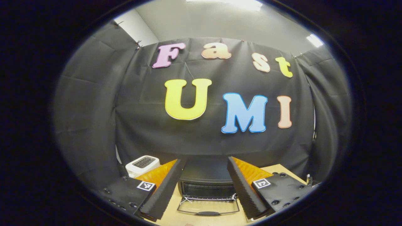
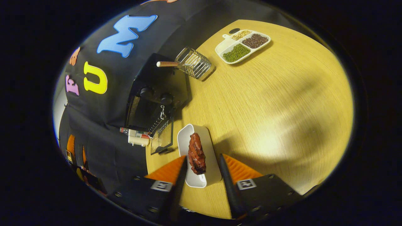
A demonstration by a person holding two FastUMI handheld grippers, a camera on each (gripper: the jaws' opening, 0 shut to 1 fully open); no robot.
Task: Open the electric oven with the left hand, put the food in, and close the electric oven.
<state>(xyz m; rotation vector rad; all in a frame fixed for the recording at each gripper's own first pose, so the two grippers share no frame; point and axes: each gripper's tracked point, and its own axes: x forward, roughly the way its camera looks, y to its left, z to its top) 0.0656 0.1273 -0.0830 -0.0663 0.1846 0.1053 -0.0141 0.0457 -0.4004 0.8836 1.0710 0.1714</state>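
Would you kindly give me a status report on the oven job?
Left gripper open, facing the oven, door down. Right gripper open around the dish end, meat on it, not clamped. Path to oven looks clear.

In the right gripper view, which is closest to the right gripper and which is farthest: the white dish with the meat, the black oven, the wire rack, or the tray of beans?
1. White oblong dish holding reddish-brown meat: between the right gripper's open fingers.
2. Black electric oven: ahead, left, door open.
3. Wire rack with wooden handle: beyond the oven.
4. White divided tray of beans: farthest, at the table's far edge.
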